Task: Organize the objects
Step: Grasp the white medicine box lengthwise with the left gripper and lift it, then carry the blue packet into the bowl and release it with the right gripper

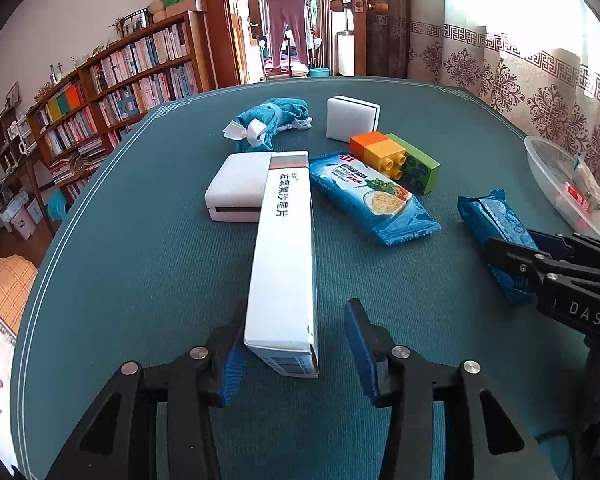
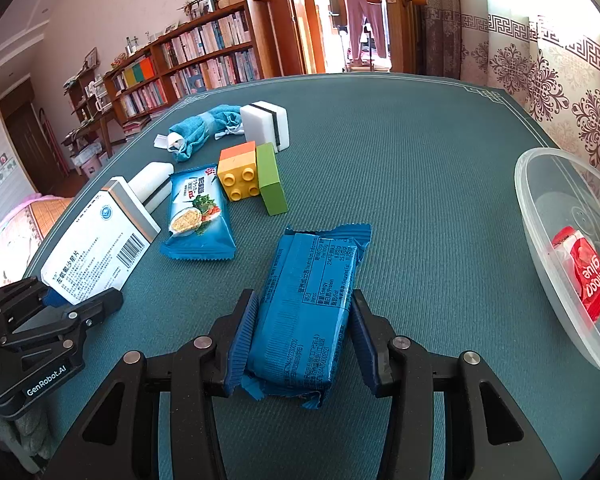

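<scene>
Teal cloth covers the table (image 2: 420, 152), and bookshelves are seen behind it at about ten o'clock. Loose things are spread over the far half: a rolled towel, a sponge, toy blocks (image 2: 244, 176) and a noodle packet (image 2: 198, 216).

A blue snack packet (image 2: 312, 304) is held between the pads of the right gripper (image 2: 302, 344), which are closed on its two long sides. Its long axis runs away from the gripper, toward twelve o'clock, slightly tilted to one o'clock. A clear plastic container (image 2: 540, 240) is found at three o'clock from this gripper, near but apart, with a red sachet already inside. Probably the packet is meant to go there, so the right hand is the nearer one.

The left gripper (image 1: 294, 352) is pointed downward over a long white medicine box (image 1: 284, 248), whose long axis also runs toward twelve o'clock. Its jaws are partly open: the left pad touches the box, while a clear gap is kept at the right pad, so the box is not clamped.
</scene>
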Tool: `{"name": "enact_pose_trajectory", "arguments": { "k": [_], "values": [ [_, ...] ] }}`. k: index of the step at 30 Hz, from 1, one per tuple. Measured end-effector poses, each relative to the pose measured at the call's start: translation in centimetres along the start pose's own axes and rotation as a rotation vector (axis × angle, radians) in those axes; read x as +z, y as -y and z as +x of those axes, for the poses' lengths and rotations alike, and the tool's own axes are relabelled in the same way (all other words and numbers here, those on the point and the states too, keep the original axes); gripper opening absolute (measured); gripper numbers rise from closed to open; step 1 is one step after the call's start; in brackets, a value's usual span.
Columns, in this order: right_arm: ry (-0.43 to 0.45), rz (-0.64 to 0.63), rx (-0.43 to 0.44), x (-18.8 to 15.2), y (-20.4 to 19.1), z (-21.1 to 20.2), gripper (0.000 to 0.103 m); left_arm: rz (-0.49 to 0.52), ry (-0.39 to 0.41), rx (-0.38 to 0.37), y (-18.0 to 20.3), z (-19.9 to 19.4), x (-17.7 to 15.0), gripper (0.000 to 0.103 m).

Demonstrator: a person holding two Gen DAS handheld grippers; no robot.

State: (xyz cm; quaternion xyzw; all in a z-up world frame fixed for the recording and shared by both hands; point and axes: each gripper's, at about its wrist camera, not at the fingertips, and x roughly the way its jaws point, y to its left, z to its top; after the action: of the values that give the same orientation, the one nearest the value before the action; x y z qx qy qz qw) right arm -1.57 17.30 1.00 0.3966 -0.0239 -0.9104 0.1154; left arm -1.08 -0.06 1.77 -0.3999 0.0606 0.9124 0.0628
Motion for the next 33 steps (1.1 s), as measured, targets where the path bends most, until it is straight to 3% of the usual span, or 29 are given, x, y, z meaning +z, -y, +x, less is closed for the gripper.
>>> {"name": "enact_pose_trajectory", "arguments": {
  "k": [5, 9, 20, 26, 33],
  "values": [
    [0.000, 0.000, 0.000, 0.0, 0.0, 0.0, 0.047, -0.024, 0.023, 0.003, -0.1, 0.4, 1.2, 0.051],
    [0.000, 0.000, 0.000, 0.0, 0.0, 0.0, 0.047, -0.051, 0.000, -0.003, -0.1, 1.2, 1.5, 0.021],
    [0.007, -0.004, 0.040, 0.0, 0.0, -0.6, 0.043, -0.047, 0.058, 0.008, 0.2, -0.8, 1.7, 0.020],
    [0.055, -0.004, 0.058, 0.3, 0.2, -2.9, 0.043, -0.032, 0.079, -0.013, 1.4, -1.6, 2.3, 0.020],
    [0.124, 0.047, 0.006, 1.1, 3.4, -5.9, 0.043, -0.005, 0.090, -0.042, 3.0, -1.8, 2.9, 0.020]
  ]
}}
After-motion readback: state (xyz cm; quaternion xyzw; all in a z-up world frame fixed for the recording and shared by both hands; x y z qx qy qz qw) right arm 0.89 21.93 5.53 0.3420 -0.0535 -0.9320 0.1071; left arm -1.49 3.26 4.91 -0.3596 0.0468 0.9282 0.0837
